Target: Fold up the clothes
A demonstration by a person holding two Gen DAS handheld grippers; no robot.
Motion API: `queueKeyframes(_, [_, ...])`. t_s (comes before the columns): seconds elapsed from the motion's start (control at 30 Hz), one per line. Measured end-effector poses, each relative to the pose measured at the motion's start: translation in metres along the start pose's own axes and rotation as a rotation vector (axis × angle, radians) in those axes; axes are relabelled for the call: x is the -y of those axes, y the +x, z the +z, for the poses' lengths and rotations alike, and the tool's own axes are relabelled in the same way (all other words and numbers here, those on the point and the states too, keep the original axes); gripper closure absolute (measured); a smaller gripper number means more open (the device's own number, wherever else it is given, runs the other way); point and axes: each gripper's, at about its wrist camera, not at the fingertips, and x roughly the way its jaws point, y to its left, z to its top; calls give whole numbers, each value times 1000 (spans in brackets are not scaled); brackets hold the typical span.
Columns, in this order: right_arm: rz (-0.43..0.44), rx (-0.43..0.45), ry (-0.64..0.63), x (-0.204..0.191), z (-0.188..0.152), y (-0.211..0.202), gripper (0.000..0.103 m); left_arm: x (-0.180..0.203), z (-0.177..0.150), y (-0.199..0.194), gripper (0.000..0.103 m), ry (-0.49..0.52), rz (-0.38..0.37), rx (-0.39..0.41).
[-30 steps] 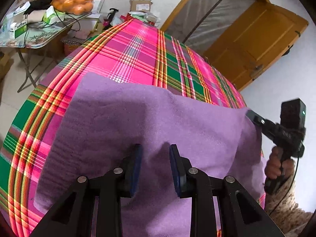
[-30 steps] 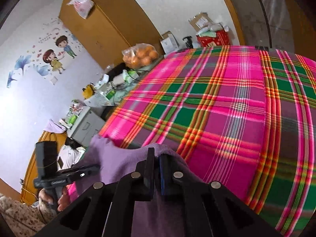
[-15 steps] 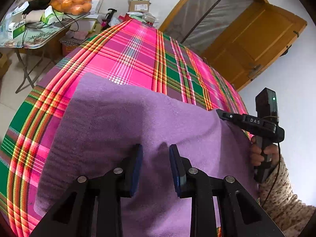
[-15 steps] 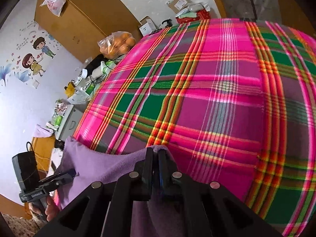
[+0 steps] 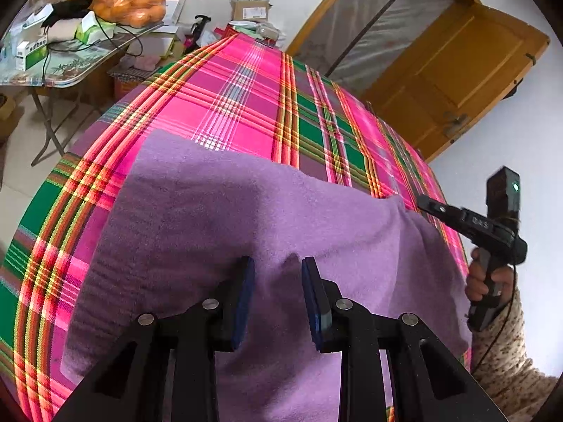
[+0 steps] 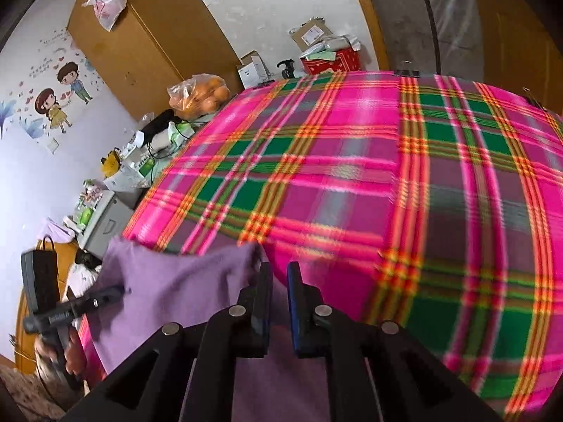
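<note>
item: purple garment (image 5: 246, 232), lying folded on the near part of the plaid cloth (image 5: 246, 105). your right gripper (image 6: 278, 283) is just parting its jaws, letting the far-right corner settle. your left gripper (image 5: 276, 281) is hovering spread, gripping nothing.

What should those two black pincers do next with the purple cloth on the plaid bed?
Probably draw the right gripper back, clear of the purple cloth. Its jaws have just been opening and now stand slightly apart, with the cloth corner lying beside them on the plaid bedspread, so that corner looks released. The left gripper hangs open over the cloth, gripping nothing.
</note>
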Motion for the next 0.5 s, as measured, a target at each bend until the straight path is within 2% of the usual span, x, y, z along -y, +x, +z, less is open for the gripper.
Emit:
queueKeyframes(0.33, [196,-2,24,5,-24,-4,78,3,0,2,74,2,18,-1])
queueKeyframes(0.43, [193,-34,7,-1,-29,-1,75,3,0,2,74,4,22,-3])
queueKeyframes(0.5, [173,-20,-2,-4,-30,0,75,4,0,2,74,7,28,-4])
